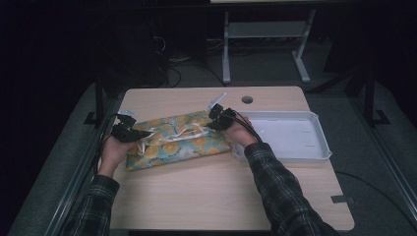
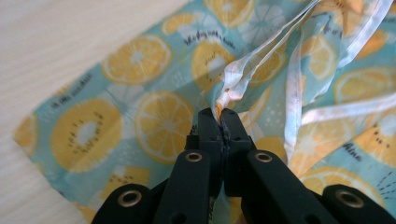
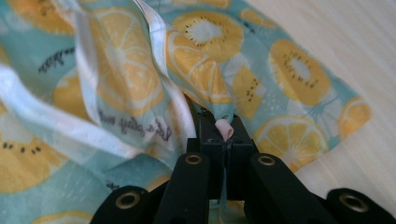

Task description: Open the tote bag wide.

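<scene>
A teal cloth [image 1: 177, 142] printed with orange and kiwi slices lies folded on the wooden table [image 1: 206, 196], with white hems showing on top. At its left end my left gripper [image 1: 143, 133] is shut on a bunched edge of the cloth [image 2: 140, 116]; the jaws [image 2: 220, 115] pinch a white hem fold. At its right end my right gripper [image 1: 214, 124] is shut on another pinch of the cloth [image 3: 140, 93], and a small fold sticks out between the jaw tips [image 3: 224, 125]. Both grippers hang low over the cloth.
A white shallow tray [image 1: 322, 142] stands on the table just right of the cloth, close behind my right hand. A round cable hole [image 1: 247, 100] is in the table's far edge. Beyond the table a desk frame [image 1: 265, 44] stands on the floor.
</scene>
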